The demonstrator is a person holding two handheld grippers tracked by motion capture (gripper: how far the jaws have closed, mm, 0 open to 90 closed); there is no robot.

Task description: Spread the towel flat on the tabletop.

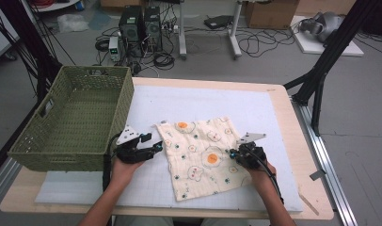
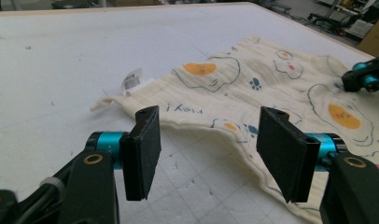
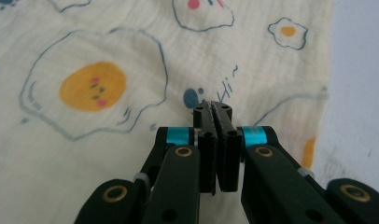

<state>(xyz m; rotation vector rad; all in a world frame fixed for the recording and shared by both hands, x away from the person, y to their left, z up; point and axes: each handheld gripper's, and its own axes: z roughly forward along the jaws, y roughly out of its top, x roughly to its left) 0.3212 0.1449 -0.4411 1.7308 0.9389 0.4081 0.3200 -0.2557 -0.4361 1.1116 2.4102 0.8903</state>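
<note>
On white surface, egg-print cloth lies flat beside green basket. I keep left gripper jaws wide, empty, straddling near hem for pinch. Right gripper jaws shut together over cloth; held fold not discernible.

Counts on and around the table

One egg-print muslin cloth; one green woven basket; one white foam mat; two handheld grippers, left gripper and right gripper; two computer towers on the floor; one cardboard box.
</note>
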